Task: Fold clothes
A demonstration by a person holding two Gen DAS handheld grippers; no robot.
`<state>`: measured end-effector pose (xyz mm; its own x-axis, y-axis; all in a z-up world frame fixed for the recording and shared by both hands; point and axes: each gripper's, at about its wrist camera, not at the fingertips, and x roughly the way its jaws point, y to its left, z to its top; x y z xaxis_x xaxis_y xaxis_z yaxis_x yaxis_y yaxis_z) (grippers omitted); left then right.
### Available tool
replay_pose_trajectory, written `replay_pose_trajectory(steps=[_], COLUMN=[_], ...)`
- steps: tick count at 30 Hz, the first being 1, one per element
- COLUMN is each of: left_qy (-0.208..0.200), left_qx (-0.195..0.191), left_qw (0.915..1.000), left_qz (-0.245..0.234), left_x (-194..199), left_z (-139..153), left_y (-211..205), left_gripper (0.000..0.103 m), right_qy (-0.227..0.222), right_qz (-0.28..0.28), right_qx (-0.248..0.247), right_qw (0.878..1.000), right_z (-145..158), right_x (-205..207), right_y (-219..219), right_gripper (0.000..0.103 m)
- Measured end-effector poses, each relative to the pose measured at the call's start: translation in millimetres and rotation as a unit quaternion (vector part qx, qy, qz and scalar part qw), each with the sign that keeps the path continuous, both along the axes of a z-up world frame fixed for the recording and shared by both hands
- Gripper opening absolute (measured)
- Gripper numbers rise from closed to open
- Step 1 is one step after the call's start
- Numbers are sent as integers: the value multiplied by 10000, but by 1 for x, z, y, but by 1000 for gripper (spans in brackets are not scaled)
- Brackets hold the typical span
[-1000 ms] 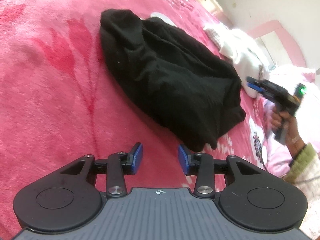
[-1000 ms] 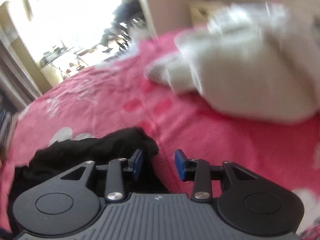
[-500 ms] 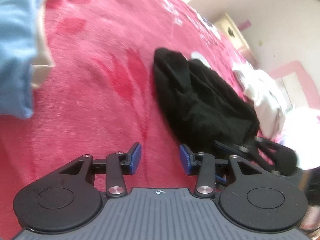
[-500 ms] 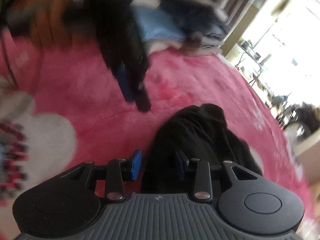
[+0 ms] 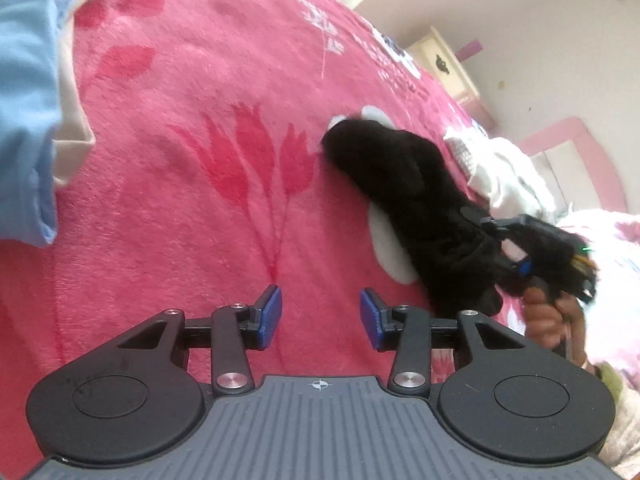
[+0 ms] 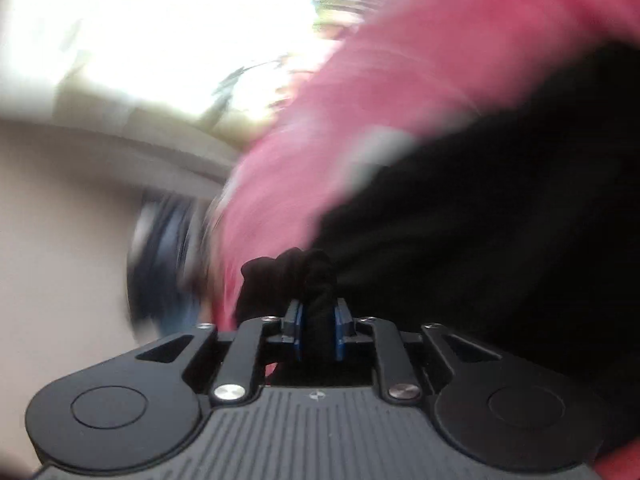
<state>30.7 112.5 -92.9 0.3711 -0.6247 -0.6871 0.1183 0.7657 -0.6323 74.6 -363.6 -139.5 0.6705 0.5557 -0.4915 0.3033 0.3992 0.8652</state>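
Note:
A black garment (image 5: pixel 404 196) lies bunched on the pink flowered blanket (image 5: pixel 192 184), stretched toward the right. My right gripper (image 6: pixel 318 330) has its jaws closing on a gathered fold of that black garment (image 6: pixel 460 216), the blue pads pressing the cloth from both sides. In the left wrist view the right gripper (image 5: pixel 494 226) sits at the garment's near right end, with a hand (image 5: pixel 544 316) on its handle. My left gripper (image 5: pixel 320 316) hovers open over bare blanket, to the left of the garment, nothing between its pads.
Folded light blue and cream clothes (image 5: pixel 28 92) lie at the left edge. A white garment pile (image 5: pixel 504 176) sits beyond the black one. A cream cabinet (image 5: pixel 448 68) and pink furniture (image 5: pixel 576 152) stand by the wall. The right wrist view is heavily motion-blurred.
The right gripper swung in from the white pile to the black garment and closed on a fold. The garment is now pulled longer and narrower. The left gripper drifted back, still open.

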Motion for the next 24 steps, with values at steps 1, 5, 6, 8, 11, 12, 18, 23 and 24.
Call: replay_pose_trajectory(steps=[1, 5, 6, 8, 11, 12, 18, 23, 24], left_qy=[26, 87, 82, 66, 83, 89, 70, 39, 40], left_qx=[23, 127, 146, 171, 151, 145, 124, 103, 99], left_qw=[10000, 9998, 9998, 9997, 9996, 9996, 9994, 9995, 9995], left_qz=[-14, -102, -129, -171, -210, -224, -303, -291, -285], left_x=[0, -1, -2, -1, 1, 1, -1, -5, -6], left_z=[-1, -5, -5, -6, -8, -9, -7, -4, -3], left_y=[-2, -8, -8, -13, -19, -21, -26, -22, -22], left_gripper=[43, 43, 43, 43, 43, 43, 43, 44, 44], right_qy=[248, -117, -284, -618, -1345, -1583, -2459, -2215, -2140], right_qz=[-338, -479, -370, -150, 1058, 1515, 3337, 3722, 3746], right_qx=[434, 103, -231, -899, -2967, -3645, -6179, -6928, -6896], right_qw=[9982, 9987, 9986, 9939, 9395, 9051, 6681, 5766, 5817], right_z=[-16, 1, 13, 39, 82, 89, 81, 47, 44], right_x=[-4, -17, -20, -25, -39, -45, -68, -48, -42], right_y=[-17, -37, -36, -33, 22, 45, 159, 189, 188], right_gripper=[30, 37, 37, 37, 37, 39, 42, 42, 42])
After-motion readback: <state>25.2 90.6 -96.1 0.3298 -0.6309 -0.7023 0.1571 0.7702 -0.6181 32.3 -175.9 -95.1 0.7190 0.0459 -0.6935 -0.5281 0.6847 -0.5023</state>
